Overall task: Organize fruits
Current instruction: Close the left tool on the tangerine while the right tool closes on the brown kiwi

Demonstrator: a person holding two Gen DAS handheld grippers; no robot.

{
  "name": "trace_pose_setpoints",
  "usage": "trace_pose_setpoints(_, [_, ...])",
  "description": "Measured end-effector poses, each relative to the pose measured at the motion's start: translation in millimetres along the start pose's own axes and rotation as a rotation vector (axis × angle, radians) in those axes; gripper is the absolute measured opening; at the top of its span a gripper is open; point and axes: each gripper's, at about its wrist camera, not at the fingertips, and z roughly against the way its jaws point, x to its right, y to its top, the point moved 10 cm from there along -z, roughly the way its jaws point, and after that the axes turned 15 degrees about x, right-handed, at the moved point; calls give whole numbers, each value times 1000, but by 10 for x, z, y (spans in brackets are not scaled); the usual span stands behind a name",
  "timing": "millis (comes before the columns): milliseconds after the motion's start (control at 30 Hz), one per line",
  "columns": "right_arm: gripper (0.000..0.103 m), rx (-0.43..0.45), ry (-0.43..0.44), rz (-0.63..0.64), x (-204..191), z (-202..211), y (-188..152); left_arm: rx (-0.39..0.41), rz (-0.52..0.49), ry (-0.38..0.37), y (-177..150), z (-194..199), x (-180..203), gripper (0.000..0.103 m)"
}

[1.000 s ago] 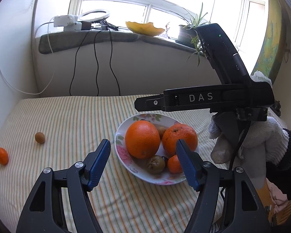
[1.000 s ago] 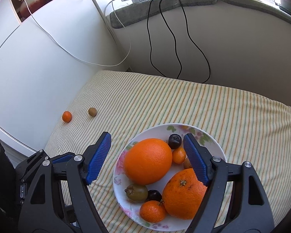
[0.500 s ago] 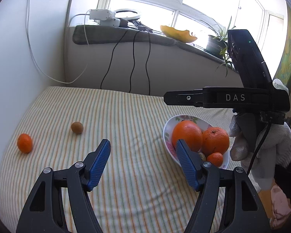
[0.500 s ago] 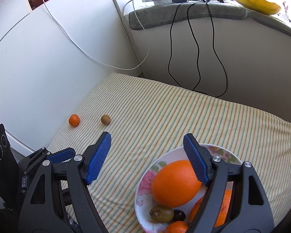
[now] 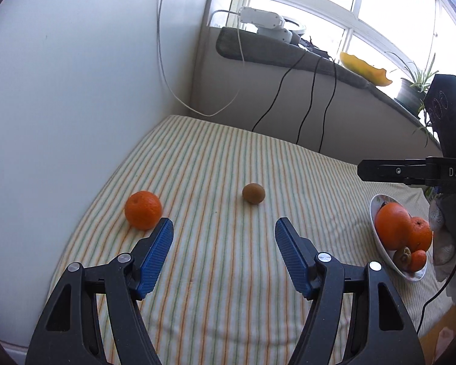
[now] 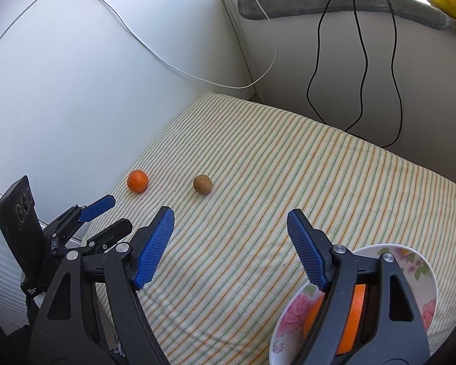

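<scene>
- My left claw (image 5: 223, 231) sits nearest the lens: its blue pads (image 5: 155, 258) stand wide apart, with nothing between them, over the striped cloth (image 5: 228, 289).
- My right claw (image 6: 229, 228) is likewise spread wide and empty, tilted down over the same cloth; the flowered plate (image 6: 410, 261) lies partly under its right finger.
- Just beyond my left claw's left pad rests a loose tangerine (image 5: 143, 210), near the white wall (image 5: 60, 106).
- Further in, apart from the tangerine, lies a small brown kiwi (image 5: 253, 193), roughly ahead of the gap between the left claw's pads.
- At the cloth's right edge, well apart from both, the plate holds a large orange (image 5: 392, 226), a second orange, a kiwi and a small tangerine.
- Beyond: dark cables (image 5: 307, 106) hang from the grey-covered windowsill (image 5: 273, 51).
</scene>
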Motion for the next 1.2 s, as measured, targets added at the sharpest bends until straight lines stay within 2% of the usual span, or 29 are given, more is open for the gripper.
trace_pose_setpoints(100, [79,-12,10,-15,-79,-136,18,-6,12,33,-26,-40,-195,69])
trace_pose_setpoints(300, [78,-43,25,-71,-158,-387,-5,-29,21,70,-77,-159,-425,60])
trace_pose_setpoints(567, [61,-109,37,-62,-278,-724,-139,-41,23,85,-87,-281,-576,52])
trace_pose_setpoints(867, [57,-159,6,-47,-313,-1040,-242,-63,37,81,-123,-382,-625,51])
trace_pose_setpoints(1200, [56,-170,-12,-43,-305,-1210,-249,-60,33,121,-107,-429,-700,50])
